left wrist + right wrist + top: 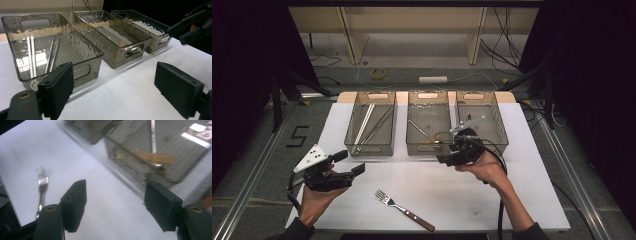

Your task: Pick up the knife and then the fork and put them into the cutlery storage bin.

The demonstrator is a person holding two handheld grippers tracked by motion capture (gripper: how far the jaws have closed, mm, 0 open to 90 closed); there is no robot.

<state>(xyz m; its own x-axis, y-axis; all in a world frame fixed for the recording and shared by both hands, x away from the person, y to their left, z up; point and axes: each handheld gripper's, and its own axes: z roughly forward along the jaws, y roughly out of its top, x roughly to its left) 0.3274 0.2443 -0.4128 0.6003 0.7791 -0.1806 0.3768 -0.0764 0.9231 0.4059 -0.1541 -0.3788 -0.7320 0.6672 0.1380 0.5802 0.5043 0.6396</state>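
Note:
A fork (404, 210) with a wooden handle lies on the white table near the front edge, and the right gripper view also shows this fork (42, 183). My left gripper (349, 162) hovers at the front left, jaws open and empty, facing the bins (115, 87). My right gripper (447, 150) hangs just in front of the middle bin (427, 95), tilted down toward the table. Its jaws stand wide open with nothing between them (116, 202). A utensil with a wooden handle (155, 157) lies inside the middle bin.
Three clear grey bins stand in a row at the back of the white table (522, 190). The left bin (371, 150) holds several long metal sticks (31, 57). The right bin (497, 120) sits behind my right gripper. Bare tabletop lies around the fork.

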